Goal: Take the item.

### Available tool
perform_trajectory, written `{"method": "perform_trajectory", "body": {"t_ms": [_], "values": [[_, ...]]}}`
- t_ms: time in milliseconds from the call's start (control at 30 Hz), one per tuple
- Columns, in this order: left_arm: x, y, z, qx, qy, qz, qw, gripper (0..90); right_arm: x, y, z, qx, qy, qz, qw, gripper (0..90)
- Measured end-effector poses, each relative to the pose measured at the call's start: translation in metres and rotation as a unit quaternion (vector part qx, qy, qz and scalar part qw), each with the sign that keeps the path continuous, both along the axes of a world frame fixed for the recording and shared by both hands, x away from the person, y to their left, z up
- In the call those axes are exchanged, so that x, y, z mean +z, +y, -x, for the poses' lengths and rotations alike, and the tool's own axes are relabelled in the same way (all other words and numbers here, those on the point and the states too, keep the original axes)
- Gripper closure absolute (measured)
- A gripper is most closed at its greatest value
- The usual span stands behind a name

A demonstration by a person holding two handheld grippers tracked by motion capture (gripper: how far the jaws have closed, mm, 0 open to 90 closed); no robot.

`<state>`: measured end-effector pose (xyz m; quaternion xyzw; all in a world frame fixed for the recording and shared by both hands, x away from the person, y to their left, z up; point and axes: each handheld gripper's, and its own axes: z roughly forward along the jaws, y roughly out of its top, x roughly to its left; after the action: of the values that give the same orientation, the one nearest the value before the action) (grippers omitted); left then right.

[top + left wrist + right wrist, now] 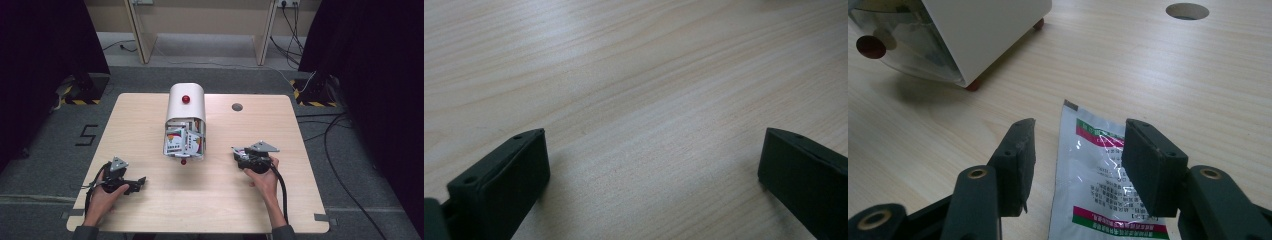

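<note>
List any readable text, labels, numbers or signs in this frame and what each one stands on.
"5": dark mark on the grey floor left of the table, high view.
Sachet lying flat between the open right gripper jaws: rows of small print between green and red bands, too blurred to read.
Packets inside the white bin: colourful printing, too small to read.
Left gripper view: no text.

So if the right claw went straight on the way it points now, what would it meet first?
Probably the white sachet lying flat on the table between and under its open jaws. Beyond that, the line seems to pass right of the white box, though depth is hard to judge.
</note>
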<state>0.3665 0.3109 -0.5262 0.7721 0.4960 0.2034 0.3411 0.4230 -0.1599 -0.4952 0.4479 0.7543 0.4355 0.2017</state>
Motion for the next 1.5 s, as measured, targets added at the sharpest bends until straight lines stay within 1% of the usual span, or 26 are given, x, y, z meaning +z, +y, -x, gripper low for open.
{"method": "perform_trajectory", "body": {"t_ms": [200, 400, 433, 600, 733, 1200, 1333, 1500], "values": [[0.000, 0.000, 0.000, 0.000, 0.000, -0.001, 1.0000, 0.0, 0.005, 0.002, 0.005, 0.005, -0.006, 0.002, 1.0000, 43.3], [0.000, 0.000, 0.000, 0.000, 0.000, -0.001, 1.0000, 0.0, 0.007, 0.002, 0.009, 0.008, -0.004, 0.007, 0.9999, 40.1], [0.000, 0.000, 0.000, -0.001, 0.000, -0.001, 1.0000, 0.0, 0.007, 0.002, 0.009, 0.012, -0.003, 0.008, 0.9999, 39.5], [0.000, 0.000, 0.000, 0.000, 0.000, -0.001, 1.0000, 0.0, 0.010, 0.003, 0.014, 0.017, -0.005, 0.006, 0.9998, 38.6], [0.000, 0.000, 0.000, 0.000, 0.000, -0.001, 1.0000, 0.0, 0.010, 0.003, 0.018, 0.019, -0.003, 0.008, 0.9998, 37.9], [0.000, 0.000, 0.000, -0.001, 0.000, -0.001, 1.0000, 0.0, 0.012, -0.002, 0.027, 0.020, -0.004, 0.011, 0.9997, 37.2], [0.000, 0.000, 0.000, -0.001, 0.000, -0.001, 1.0000, 0.0, 0.011, -0.004, 0.032, 0.024, -0.002, 0.012, 0.9996, 37.0], [0.000, 0.000, 0.000, -0.001, 0.000, -0.001, 1.0000, 0.0, 0.009, -0.008, 0.037, 0.021, 0.002, 0.012, 0.9997, 36.3]]}}
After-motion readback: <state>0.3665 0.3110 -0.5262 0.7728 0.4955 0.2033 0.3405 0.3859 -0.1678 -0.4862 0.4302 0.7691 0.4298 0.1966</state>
